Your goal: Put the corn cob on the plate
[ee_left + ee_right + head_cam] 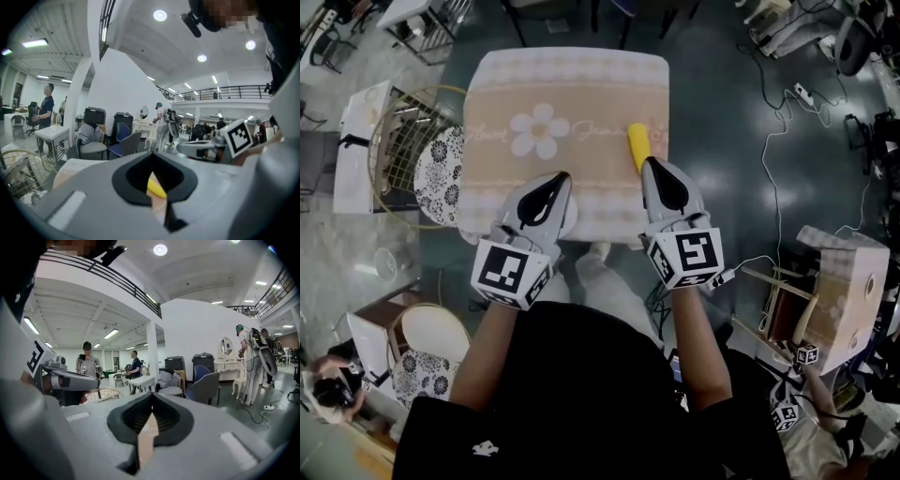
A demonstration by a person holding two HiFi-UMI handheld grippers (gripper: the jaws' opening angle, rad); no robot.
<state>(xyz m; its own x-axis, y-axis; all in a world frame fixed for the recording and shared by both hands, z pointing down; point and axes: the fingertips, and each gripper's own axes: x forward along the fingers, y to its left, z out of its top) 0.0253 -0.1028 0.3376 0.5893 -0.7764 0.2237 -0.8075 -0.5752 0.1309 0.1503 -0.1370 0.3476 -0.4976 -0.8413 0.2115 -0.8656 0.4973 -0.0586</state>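
The yellow corn cob lies on the right part of a small table with a beige flowered cloth. My right gripper hovers at the cob's near end, jaws shut and empty. To the left, my left gripper hangs over the table's near edge, also shut with nothing in it. In the left gripper view the corn cob shows through the gap behind the closed tips of the left gripper. The right gripper shows only cloth there. A black-and-white patterned plate sits on a wire rack left of the table.
The wire rack and a white side table stand at the left. Cables trail over the dark floor on the right, by a wooden stand. Another patterned plate lies at lower left. People stand in the hall behind.
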